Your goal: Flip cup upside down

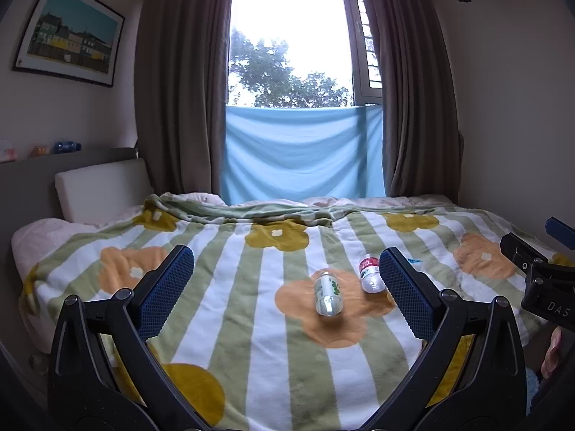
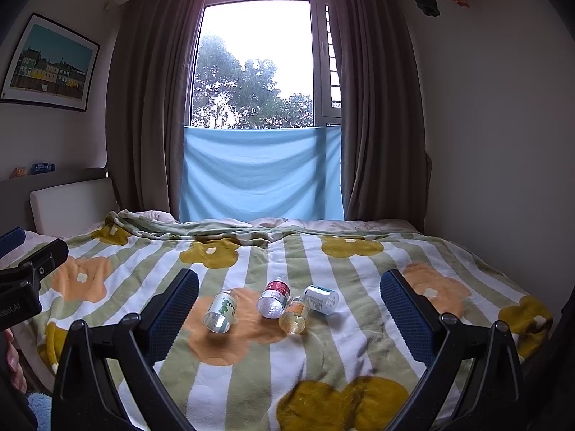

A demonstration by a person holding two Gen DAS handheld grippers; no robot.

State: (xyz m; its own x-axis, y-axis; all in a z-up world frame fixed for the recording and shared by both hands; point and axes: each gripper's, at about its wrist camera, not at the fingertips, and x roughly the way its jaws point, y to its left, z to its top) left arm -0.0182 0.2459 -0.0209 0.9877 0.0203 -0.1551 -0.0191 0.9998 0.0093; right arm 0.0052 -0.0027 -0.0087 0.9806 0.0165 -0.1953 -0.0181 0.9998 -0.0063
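Observation:
No cup shows in either view. Several small plastic bottles lie on their sides on the flowered striped blanket (image 2: 251, 366): a green-label bottle (image 2: 221, 311), a red-label bottle (image 2: 274, 298), a yellowish bottle (image 2: 294, 315) and a blue-white-label bottle (image 2: 321, 299). The left wrist view shows the green-label bottle (image 1: 327, 294) and the red-label bottle (image 1: 370, 276). My left gripper (image 1: 285, 287) is open and empty, held above the bed short of the bottles. My right gripper (image 2: 289, 309) is open and empty, also short of the bottles.
The bed fills the lower room, with a white headboard cushion (image 1: 102, 188) at the left. Brown curtains (image 2: 151, 100) and a blue cloth (image 2: 262, 176) hang at the window behind. A framed picture (image 1: 70, 32) hangs on the left wall.

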